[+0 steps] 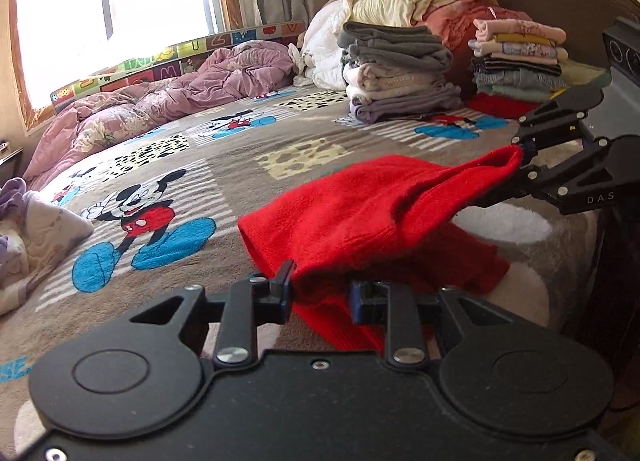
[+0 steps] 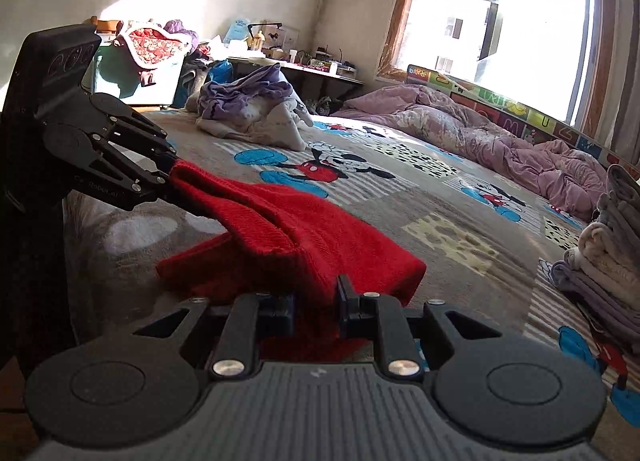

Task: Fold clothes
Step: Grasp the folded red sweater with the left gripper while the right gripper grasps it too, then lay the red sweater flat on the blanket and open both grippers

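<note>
Clearly a good share of the laundry is already dealt with: two neat stacks of folded clothes point(image 1: 400, 77) stand near the headboard, one grey and cream, the other point(image 1: 520, 57) pink, yellow and striped. Right now a red knitted garment point(image 1: 360, 217) is held low over the cartoon-print blanket point(image 1: 168, 165), its lower part trailing on the bed. The left gripper point(image 1: 320, 293) is clamped on one edge of it, and the right gripper point(image 2: 316, 301) pinches the other end, so the cloth sags between them. This piece looks mid-fold to me, not yet flat or squared. Across the bed a rumpled purple and cream heap point(image 2: 256, 109) still waits, so more folding remains.
</note>
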`<state>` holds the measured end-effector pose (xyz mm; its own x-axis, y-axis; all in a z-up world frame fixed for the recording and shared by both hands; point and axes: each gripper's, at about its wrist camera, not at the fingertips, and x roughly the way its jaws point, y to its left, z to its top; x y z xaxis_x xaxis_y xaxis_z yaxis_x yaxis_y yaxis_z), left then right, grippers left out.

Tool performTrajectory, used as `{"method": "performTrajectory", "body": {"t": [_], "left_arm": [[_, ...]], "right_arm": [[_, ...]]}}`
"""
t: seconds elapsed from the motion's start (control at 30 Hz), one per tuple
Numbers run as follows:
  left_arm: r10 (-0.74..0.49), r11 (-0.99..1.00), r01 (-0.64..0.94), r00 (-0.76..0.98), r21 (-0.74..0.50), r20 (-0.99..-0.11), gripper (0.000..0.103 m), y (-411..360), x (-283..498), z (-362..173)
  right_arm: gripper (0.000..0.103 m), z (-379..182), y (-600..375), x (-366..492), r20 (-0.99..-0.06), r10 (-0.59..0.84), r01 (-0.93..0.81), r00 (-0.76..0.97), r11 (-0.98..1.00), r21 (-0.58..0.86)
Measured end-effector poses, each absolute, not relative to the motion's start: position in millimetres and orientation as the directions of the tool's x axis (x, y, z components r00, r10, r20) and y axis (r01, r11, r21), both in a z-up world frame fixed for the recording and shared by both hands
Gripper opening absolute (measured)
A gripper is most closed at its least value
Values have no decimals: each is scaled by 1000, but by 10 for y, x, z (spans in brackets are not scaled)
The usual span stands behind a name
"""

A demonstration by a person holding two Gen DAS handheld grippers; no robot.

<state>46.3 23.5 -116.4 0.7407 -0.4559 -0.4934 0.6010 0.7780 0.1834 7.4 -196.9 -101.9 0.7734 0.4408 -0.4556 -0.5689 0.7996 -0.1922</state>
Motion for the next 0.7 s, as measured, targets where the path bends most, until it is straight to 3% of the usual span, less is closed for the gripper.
{"method": "performTrajectory", "body": {"t": [0.1, 0.17, 0.23, 0.33, 0.53, 0.57, 0.63, 0.7], "left_arm": [[-455, 747, 634, 708, 203, -540, 27, 208, 431, -1192], [-476, 701, 682, 664, 206, -577, 34, 226, 336, -1145], [-513, 658, 727, 624, 195, -590, 50, 279, 231, -1064], [-602, 647, 754, 600, 119, -528, 51, 412, 160, -845], [-686, 697, 715, 642, -56, -342, 51, 440, 371, -624], [-660, 728, 681, 667, -78, -346, 51, 405, 488, -637], [-582, 793, 604, 714, -79, -390, 49, 300, 732, -706], [-499, 843, 535, 741, -54, -449, 38, 180, 995, -789]], "right_arm": [[27, -1061, -1928, 47, -499, 447, -592, 742, 786, -178], [37, -1077, -1912, 57, -552, 440, -616, 708, 767, -179], [37, -1040, -1897, -7, -592, 451, -657, 668, 731, -184], [38, -894, -1942, -55, -619, 471, -696, 628, 697, -176], [41, -458, -2162, 69, -521, 609, -708, 598, 706, 12], [47, -415, -2178, 110, -497, 614, -696, 613, 717, 28], [48, -405, -2161, 226, -456, 584, -646, 672, 763, 25], [47, -493, -2094, 428, -431, 533, -590, 728, 808, 3]]}}
